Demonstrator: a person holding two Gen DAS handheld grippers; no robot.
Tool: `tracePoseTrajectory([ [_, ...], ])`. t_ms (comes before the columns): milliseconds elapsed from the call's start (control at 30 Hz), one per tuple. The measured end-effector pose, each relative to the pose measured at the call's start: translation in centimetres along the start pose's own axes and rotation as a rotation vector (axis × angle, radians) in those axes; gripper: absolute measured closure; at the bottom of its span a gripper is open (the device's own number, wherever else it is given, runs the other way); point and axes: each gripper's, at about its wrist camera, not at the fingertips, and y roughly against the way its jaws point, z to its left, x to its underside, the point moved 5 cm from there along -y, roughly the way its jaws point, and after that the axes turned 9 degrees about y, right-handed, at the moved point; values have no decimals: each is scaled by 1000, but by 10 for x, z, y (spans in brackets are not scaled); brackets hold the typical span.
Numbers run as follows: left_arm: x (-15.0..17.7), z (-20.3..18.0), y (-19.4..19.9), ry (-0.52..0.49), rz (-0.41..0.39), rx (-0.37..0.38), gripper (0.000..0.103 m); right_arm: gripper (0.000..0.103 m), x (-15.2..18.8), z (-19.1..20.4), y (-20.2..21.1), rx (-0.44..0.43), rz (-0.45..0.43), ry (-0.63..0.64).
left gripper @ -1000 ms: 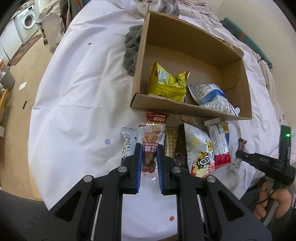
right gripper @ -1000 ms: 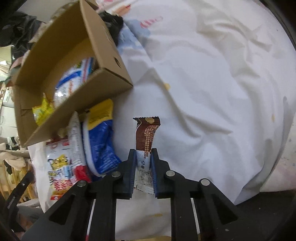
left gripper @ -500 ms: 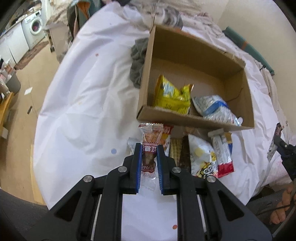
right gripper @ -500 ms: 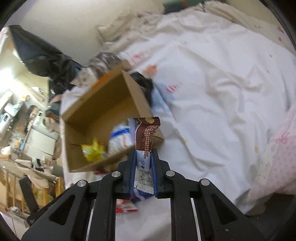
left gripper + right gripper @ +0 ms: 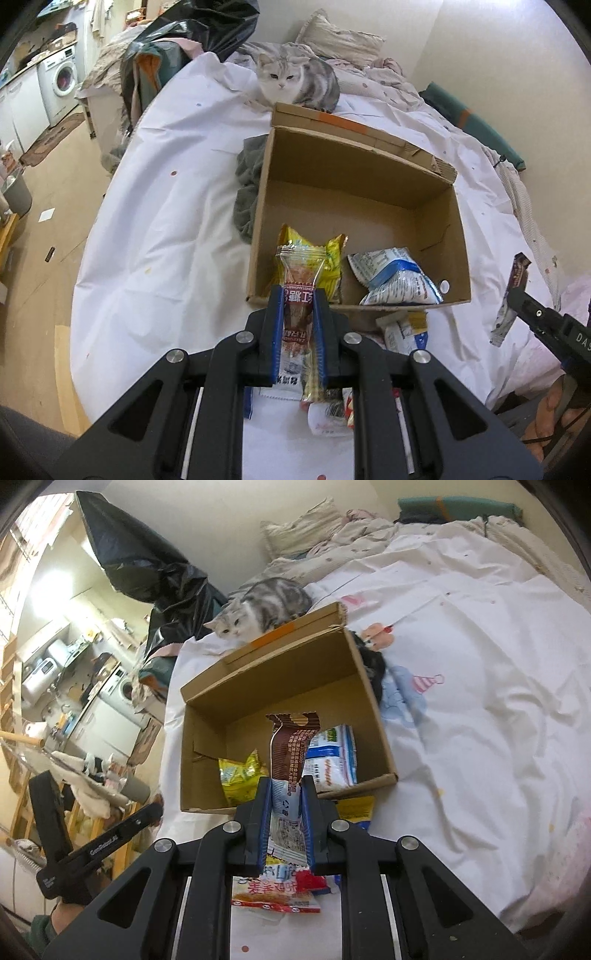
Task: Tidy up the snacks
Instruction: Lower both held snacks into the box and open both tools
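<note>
My left gripper (image 5: 298, 295) is shut on a clear red-labelled snack packet (image 5: 300, 280), held above the near wall of the open cardboard box (image 5: 332, 177). My right gripper (image 5: 287, 784) is shut on a brown wafer bar (image 5: 290, 746), held above the same box (image 5: 280, 679) near its front edge. Inside the box lie a yellow snack bag (image 5: 328, 254) and a white-and-blue bag (image 5: 395, 277). The wafer bar also shows at the right of the left wrist view (image 5: 511, 291).
A grey-and-white cat (image 5: 295, 83) sits just behind the box. Several loose snack packets (image 5: 277, 890) lie on the white sheet (image 5: 166, 229) in front of the box. A grey cloth (image 5: 247, 184) lies by the box's left wall.
Both grippers have lifted with their snacks and moved forward over the box's near edge. The cat has come into view behind the box.
</note>
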Motion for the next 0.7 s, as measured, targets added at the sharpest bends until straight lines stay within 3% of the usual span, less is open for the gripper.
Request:
tracePoseTrajectory([
  [267,-27,-19,-15,-44,17,16,91,87,-17,-6,-18,-32,57,-32],
  [700,-38,-43,-61,-113,75,-9,90,87,-42,-19,-75,65,193,74],
])
